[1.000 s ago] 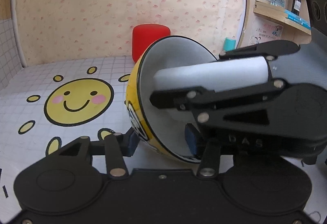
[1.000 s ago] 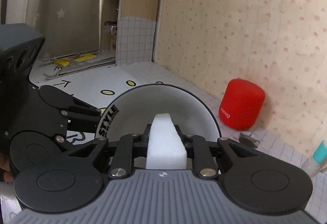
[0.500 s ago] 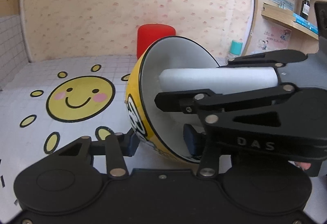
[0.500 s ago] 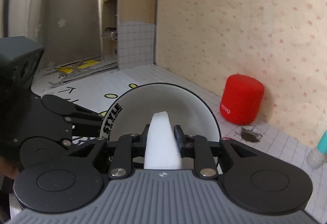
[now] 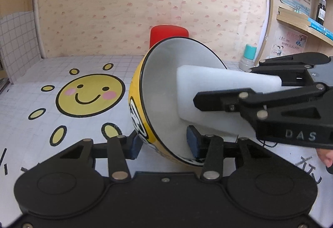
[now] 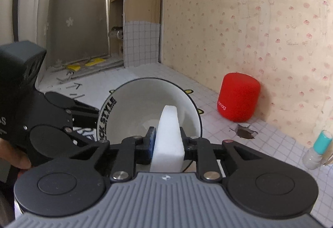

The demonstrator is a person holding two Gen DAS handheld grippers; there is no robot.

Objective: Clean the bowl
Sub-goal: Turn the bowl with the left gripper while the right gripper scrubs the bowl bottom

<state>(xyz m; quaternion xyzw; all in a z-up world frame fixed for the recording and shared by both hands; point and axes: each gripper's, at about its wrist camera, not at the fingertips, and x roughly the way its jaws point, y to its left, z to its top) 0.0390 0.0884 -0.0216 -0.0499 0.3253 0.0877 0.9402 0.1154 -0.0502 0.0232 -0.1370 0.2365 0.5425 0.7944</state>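
Note:
A yellow bowl [image 5: 143,115] with a white inside and black lettering is tipped on its side above the table, its mouth facing right. My left gripper [image 5: 164,142] is shut on its lower rim, one pad outside and one inside. A white sponge block [image 5: 218,90] reaches into the bowl, with my right gripper [image 6: 166,140] shut on it. In the right wrist view the bowl [image 6: 133,107] opens toward me and the sponge [image 6: 169,134] stands on edge against its inner wall, right of centre.
A red cylindrical speaker [image 6: 238,99] stands by the patterned back wall. A small bottle with a teal cap [image 6: 317,150] is at the right. A smiling sun picture [image 5: 90,95] covers the tiled tabletop, which has a torn hole [image 6: 243,131]. Shelves [image 5: 301,22] hang at right.
The sponge has pulled back and to the right inside the bowl, so more of the white inside shows. The bowl stays gripped and tilted in the same way.

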